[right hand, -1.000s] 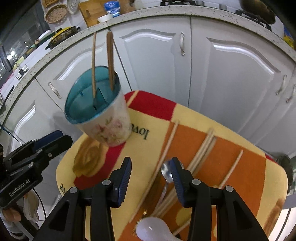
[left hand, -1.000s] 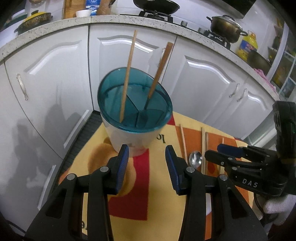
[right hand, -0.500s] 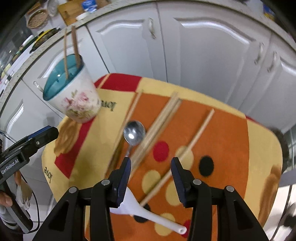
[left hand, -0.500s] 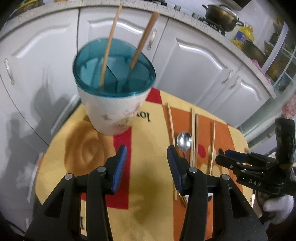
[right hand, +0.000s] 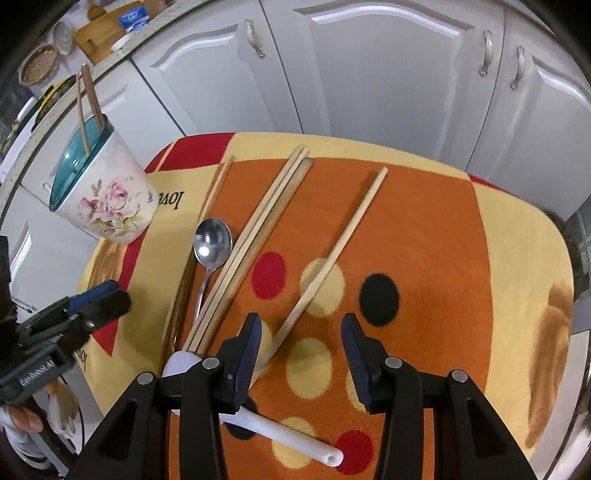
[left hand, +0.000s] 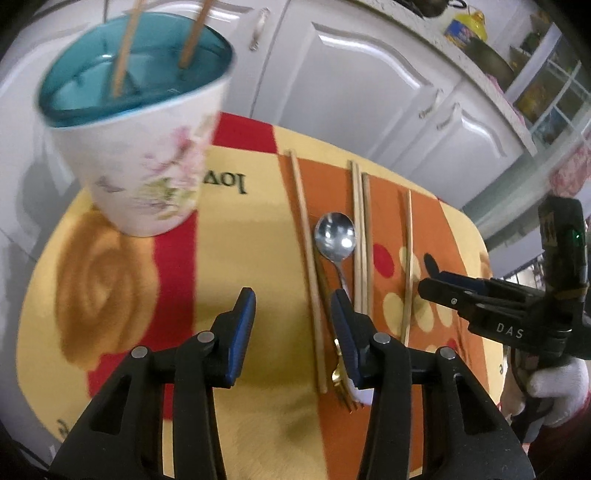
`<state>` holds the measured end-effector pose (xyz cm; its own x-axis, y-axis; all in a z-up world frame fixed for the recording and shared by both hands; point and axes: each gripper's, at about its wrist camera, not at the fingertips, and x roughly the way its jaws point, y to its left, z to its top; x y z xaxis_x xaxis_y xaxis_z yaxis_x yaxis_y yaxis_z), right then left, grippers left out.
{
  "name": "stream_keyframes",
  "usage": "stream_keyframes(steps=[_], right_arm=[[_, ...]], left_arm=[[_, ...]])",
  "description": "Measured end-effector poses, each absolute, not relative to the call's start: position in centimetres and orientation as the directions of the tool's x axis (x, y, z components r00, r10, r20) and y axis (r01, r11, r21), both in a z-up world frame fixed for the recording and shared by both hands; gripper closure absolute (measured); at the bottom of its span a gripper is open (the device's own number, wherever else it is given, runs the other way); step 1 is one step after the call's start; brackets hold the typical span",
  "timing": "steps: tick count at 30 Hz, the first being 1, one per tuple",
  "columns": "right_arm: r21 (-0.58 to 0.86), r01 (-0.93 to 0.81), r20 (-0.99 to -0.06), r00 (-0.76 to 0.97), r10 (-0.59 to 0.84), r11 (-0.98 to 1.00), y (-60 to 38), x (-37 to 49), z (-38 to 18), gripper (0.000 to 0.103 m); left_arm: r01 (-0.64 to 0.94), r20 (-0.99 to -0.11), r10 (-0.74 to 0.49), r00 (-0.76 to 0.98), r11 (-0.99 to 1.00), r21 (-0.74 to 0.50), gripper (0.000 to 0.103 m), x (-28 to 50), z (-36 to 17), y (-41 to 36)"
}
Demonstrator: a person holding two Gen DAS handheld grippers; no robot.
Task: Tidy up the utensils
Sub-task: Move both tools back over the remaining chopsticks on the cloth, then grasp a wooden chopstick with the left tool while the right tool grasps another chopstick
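A floral utensil holder [left hand: 147, 173] with a teal insert stands at the mat's far left, and two chopsticks [left hand: 123, 55] lean in it. Several loose chopsticks [right hand: 258, 236] and a metal spoon [right hand: 212, 242] lie side by side on the mat. A white ceramic spoon [right hand: 288, 435] lies under my right gripper [right hand: 301, 319], which hangs open with one chopstick's [right hand: 332, 251] near end by its left finger. My left gripper [left hand: 292, 295] hovers over bare mat left of the spoon's handle. Its jaws are closing with nothing between them. A gold fork [left hand: 341, 384] shows by its right finger.
The utensils lie on a small table covered by a yellow, orange and red mat [right hand: 443, 240]. White cabinet doors [right hand: 369, 74] stand close behind it. A countertop with pots and a cutting board [right hand: 107, 33] runs above them. A white-gloved hand [left hand: 557, 384] holds the right gripper.
Both grippers have dropped and tilted down toward the mat. The left one swung away from the holder to the spoon and chopsticks. The right one shifted right over the single chopstick and white spoon.
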<state>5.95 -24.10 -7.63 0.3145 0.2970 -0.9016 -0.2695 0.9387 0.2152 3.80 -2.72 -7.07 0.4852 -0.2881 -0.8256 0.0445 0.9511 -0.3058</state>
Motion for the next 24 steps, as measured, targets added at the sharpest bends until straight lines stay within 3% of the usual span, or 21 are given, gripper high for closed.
stream_keyframes(steps=[5,12,14,15,24], right_arm=[[0.245,-0.255,-0.897,0.307,0.319,0.935,-24.2,6.9,-8.4,0.061],[0.267,-0.206,-0.893,0.315,0.322,0.941,-24.8,9.6,-9.0,0.081],[0.267,-0.205,-0.891,0.320,0.322,0.942,-24.8,10.3,-9.1,0.091],[0.270,-0.214,-0.889,0.319,0.328,0.939,-24.7,10.6,-9.2,0.091],[0.314,-0.273,-0.879,0.279,0.388,0.909,-25.3,7.4,-8.6,0.093]], left_arm=[[0.056,-0.865,-0.245,0.437,0.968,-0.246,0.083,5.4,-9.1,-4.4],[0.050,-0.866,-0.254,0.431,0.965,-0.257,0.089,7.0,-9.7,-4.6],[0.046,-0.865,-0.260,0.430,0.963,-0.267,0.096,7.3,-9.8,-4.4],[0.044,-0.867,-0.258,0.427,0.963,-0.265,0.098,7.4,-9.8,-4.5],[0.057,-0.878,-0.266,0.399,0.962,-0.266,0.099,3.9,-9.4,-2.4]])
